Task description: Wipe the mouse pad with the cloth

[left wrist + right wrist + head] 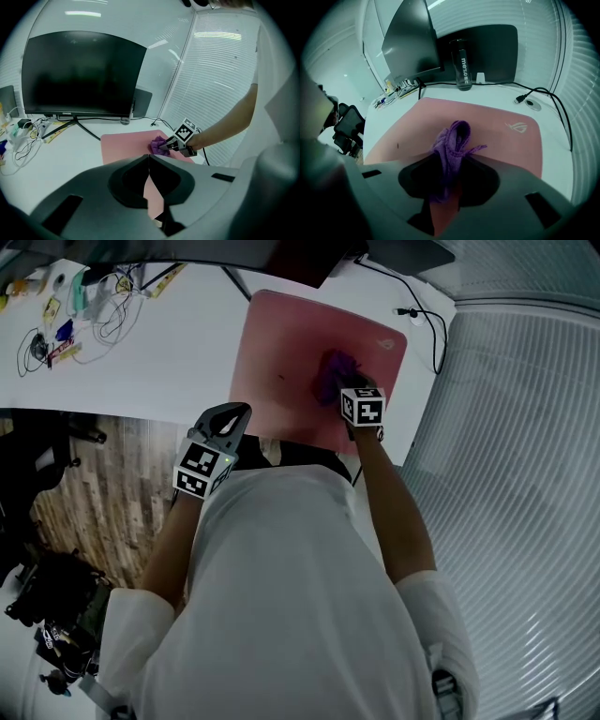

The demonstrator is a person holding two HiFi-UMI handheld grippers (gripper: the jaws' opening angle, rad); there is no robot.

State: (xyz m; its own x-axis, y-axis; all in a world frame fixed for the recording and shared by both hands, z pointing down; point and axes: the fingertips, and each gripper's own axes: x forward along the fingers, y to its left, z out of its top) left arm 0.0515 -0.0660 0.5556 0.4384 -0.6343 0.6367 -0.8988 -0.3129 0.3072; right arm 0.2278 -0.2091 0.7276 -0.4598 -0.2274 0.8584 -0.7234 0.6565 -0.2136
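A pink mouse pad (286, 352) (487, 126) (124, 143) lies on the white desk (178, 352). A purple cloth (335, 371) (451, 150) (157, 144) rests bunched on the pad's right half. My right gripper (349, 390) (449, 161) is shut on the cloth and presses it onto the pad. My left gripper (234, 415) (149, 159) hovers at the pad's near left corner, by the desk's front edge, jaws shut and holding nothing.
A black monitor (82, 77) on a stand sits at the back of the desk. A dark bottle (462, 65) stands behind the pad. Cables (427, 320) run at the right; small items and wires (66, 310) clutter the far left. Window blinds (525, 474) lie to the right.
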